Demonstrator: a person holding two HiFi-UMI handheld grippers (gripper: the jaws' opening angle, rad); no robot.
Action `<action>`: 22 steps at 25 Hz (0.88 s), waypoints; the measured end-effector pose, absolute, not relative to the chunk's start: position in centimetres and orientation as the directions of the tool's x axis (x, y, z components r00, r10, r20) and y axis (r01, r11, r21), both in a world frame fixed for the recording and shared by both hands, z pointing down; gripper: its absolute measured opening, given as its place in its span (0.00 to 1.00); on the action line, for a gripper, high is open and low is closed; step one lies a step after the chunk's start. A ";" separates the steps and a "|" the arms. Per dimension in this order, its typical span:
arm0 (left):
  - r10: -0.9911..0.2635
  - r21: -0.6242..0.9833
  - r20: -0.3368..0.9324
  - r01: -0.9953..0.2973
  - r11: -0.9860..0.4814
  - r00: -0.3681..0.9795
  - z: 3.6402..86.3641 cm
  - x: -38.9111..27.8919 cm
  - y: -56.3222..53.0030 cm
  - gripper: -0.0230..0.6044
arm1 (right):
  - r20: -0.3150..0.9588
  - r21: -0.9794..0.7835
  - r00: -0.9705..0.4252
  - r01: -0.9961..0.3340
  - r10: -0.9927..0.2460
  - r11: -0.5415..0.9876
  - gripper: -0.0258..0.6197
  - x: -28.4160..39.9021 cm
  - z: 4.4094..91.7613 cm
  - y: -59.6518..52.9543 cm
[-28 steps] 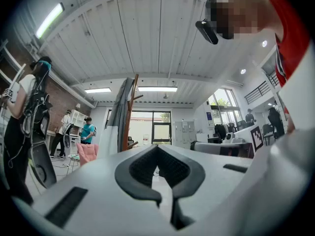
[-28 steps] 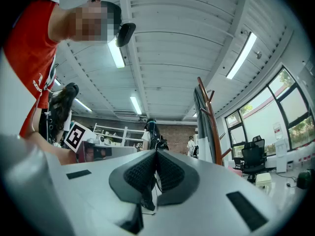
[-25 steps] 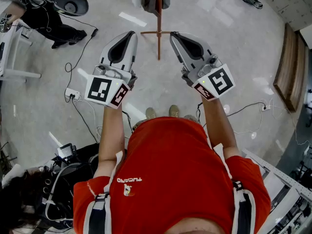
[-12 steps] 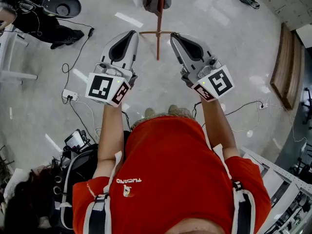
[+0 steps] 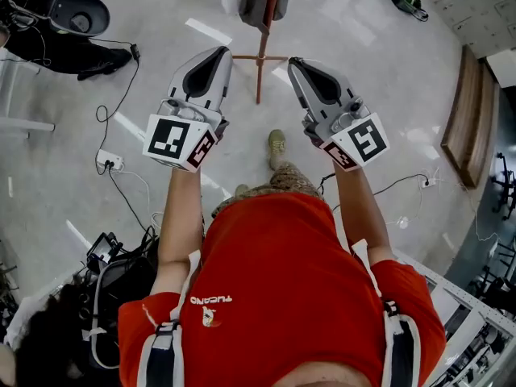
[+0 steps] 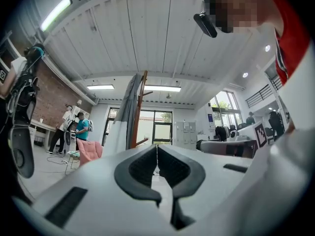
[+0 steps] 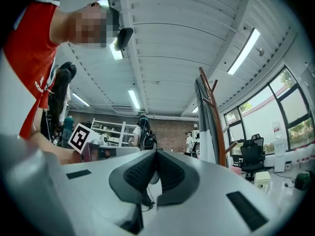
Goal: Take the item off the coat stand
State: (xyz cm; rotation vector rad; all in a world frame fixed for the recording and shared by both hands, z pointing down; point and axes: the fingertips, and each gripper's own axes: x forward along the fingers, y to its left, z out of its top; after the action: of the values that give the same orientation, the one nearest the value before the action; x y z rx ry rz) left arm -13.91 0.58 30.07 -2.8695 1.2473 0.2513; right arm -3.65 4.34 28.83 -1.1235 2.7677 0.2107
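shoe (image 5: 276,147) stepped forward, left gripper (image 5: 222,51), right gripper (image 5: 293,60) outstretched, level, closed

Head view: camera on the person's head, facing steeply down past the red shirt (image 5: 282,272) to the floor (image 5: 363,22). Left gripper (image 5: 222,52) and right gripper (image 5: 292,61) sit close under the lens, coat stand (image 5: 260,55) beyond them near the top edge.

Left gripper view: rides that gripper, looks along its jaws, tilted up toward the ceiling (image 6: 147,33). Stand just left of centre.

Right gripper view: same mounting, also tilted up. Stand to the right.

Shared: all three views take in the stand; each gripper view catches the other gripper's marker cube (image 6: 260,134).
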 end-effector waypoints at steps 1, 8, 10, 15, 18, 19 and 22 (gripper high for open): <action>-0.730 0.060 -0.144 -0.730 -0.680 0.668 30.4 -13.9 -0.3 0.05 | -0.191 0.072 -0.712 -0.697 -0.676 0.713 0.08 -3.4 29.0 3.4; -0.761 0.046 -0.117 -0.762 -0.646 0.638 31.8 -12.4 -9.1 0.06 | -0.216 0.051 -0.740 -0.660 -0.637 0.749 0.08 -0.5 29.6 -5.3; -0.767 0.038 -0.106 -0.768 -0.639 0.633 32.4 -11.5 -12.0 0.08 | -0.216 0.050 -0.749 -0.650 -0.627 0.759 0.08 0.5 29.7 -8.0; -0.766 0.012 -0.058 -0.767 -0.641 0.640 34.6 -9.0 -18.5 0.23 | -0.210 0.030 -0.768 -0.624 -0.605 0.781 0.08 3.5 30.3 -14.0; -0.759 -0.013 -0.015 -0.760 -0.650 0.650 36.6 -7.8 -22.1 0.28 | -0.192 0.028 -0.781 -0.610 -0.594 0.792 0.08 5.1 31.0 -17.0; -0.758 -0.014 -0.003 -0.758 -0.652 0.653 37.3 -7.6 -23.2 0.29 | -0.184 0.028 -0.785 -0.606 -0.592 0.795 0.08 5.5 31.2 -17.9; -0.745 -0.010 0.045 -0.745 -0.667 0.666 39.6 -7.1 -26.2 0.32 | -0.161 0.015 -0.786 -0.606 -0.597 0.795 0.08 6.5 32.2 -20.4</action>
State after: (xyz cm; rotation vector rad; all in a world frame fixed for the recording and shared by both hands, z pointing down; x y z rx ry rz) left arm -7.08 -26.17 39.59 -2.8755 1.2858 -0.0712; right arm 6.54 -20.36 32.19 -0.9560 2.8350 0.0988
